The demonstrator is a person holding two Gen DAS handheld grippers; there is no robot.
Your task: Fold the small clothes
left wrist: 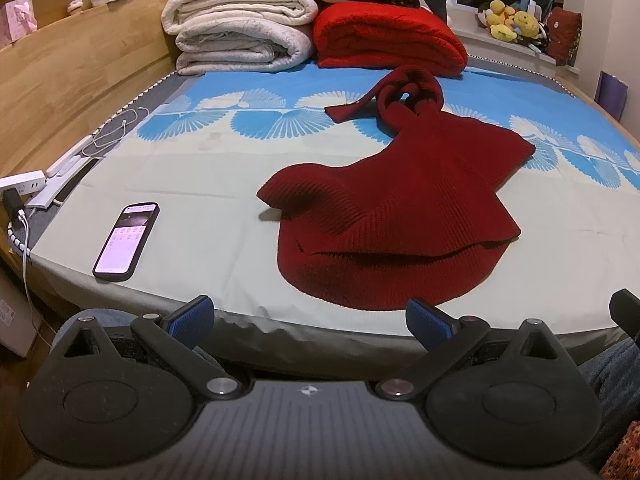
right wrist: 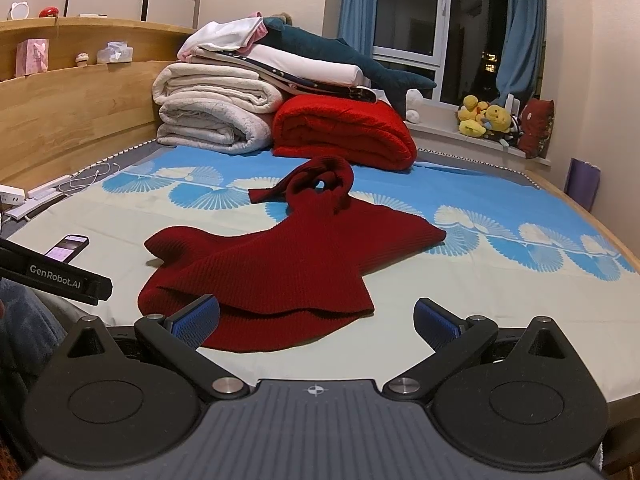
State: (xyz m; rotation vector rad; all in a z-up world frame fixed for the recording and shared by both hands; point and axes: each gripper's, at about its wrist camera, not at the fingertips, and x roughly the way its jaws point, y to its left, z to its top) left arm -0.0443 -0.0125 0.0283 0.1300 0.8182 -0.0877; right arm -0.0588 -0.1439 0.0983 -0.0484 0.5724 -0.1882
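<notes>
Ahead of both claws lies a dark red ribbed knit garment [left wrist: 400,216], matt; beneath it a smooth printed bedsheet [left wrist: 200,168]. Left, a glossy phone [left wrist: 126,242] and grained wooden headboard [left wrist: 80,64].

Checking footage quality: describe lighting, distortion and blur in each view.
Left wrist view: warm indoor light, fisheye bends the bed edge, dark corners, red knit garment sharp. Right wrist view: night-dark window, same curvature, soft shadow beneath the garment, no blur.
</notes>
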